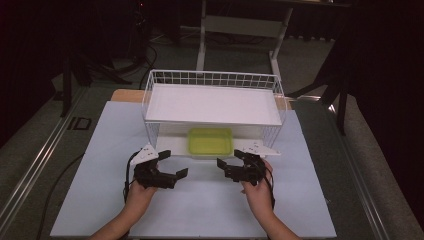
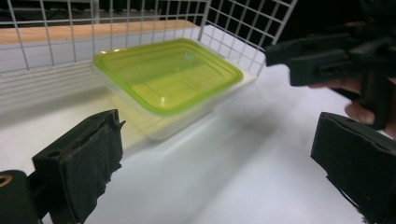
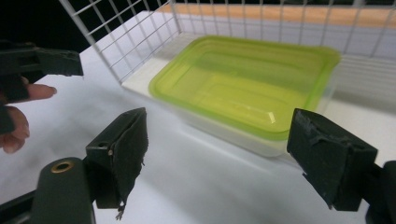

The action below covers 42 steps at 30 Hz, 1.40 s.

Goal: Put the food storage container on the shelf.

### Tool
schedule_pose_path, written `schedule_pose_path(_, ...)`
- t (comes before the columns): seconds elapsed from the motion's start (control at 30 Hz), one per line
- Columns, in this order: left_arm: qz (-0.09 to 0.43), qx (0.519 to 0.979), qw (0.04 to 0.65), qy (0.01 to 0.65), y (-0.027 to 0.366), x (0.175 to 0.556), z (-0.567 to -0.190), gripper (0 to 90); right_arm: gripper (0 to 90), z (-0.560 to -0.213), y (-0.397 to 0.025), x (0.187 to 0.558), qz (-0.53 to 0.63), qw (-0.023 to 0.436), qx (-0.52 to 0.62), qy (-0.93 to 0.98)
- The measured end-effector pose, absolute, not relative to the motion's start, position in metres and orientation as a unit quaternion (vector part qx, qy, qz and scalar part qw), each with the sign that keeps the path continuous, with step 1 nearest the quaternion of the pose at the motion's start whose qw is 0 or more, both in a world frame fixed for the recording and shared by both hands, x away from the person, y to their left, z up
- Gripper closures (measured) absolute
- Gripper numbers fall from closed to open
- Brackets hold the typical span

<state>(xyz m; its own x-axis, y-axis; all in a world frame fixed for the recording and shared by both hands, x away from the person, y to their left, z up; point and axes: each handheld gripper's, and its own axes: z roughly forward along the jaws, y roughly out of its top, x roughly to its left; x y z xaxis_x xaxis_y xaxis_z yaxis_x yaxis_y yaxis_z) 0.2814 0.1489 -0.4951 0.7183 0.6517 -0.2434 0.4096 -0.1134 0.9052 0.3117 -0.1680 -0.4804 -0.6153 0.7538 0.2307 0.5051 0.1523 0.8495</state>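
A clear plastic container with a lime-green lid sits on the bottom level of a white wire rack, under its white shelf, with its front edge poking out. My left gripper is open on the white tabletop, in front of the container and to its left. My right gripper is open in front and to the right. Both point inward at the container without touching it, with nothing between their jaws. Each gripper view also catches the other gripper.
The rack stands at the back middle of a white table. Its top shelf is bare. Open tabletop lies to either side and in front of my hands. A white desk frame and cables stand on the floor behind.
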Motion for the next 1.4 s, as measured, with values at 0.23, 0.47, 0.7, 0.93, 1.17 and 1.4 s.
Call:
schedule_pose_path(0.23,0.125,0.752,0.554,0.336,0.153,0.255,-0.493,3.0,14.5,-0.49,-0.151,0.306,0.462,0.129,0.409,0.776)
schedule_pose_path(0.47,0.116,0.739,0.56,0.356,0.162,0.252,-0.503,3.0,52.7,-0.502,-0.142,0.306,0.449,0.125,0.417,0.781)
schedule_pose_path(0.7,0.111,0.734,0.557,0.374,0.168,0.257,-0.516,3.0,90.0,-0.514,-0.131,0.318,0.429,0.112,0.417,0.793)
schedule_pose_path(0.93,0.121,0.726,0.561,0.379,0.172,0.254,-0.519,3.0,90.0,-0.52,-0.121,0.331,0.423,0.118,0.422,0.793)
schedule_pose_path(1.17,0.131,0.719,0.562,0.389,0.179,0.254,-0.517,3.0,90.0,-0.522,-0.121,0.348,0.421,0.126,0.442,0.782)
schedule_pose_path(1.4,0.125,0.718,0.562,0.391,0.181,0.255,-0.519,3.0,90.0,-0.522,-0.117,0.36,0.423,0.132,0.448,0.777)
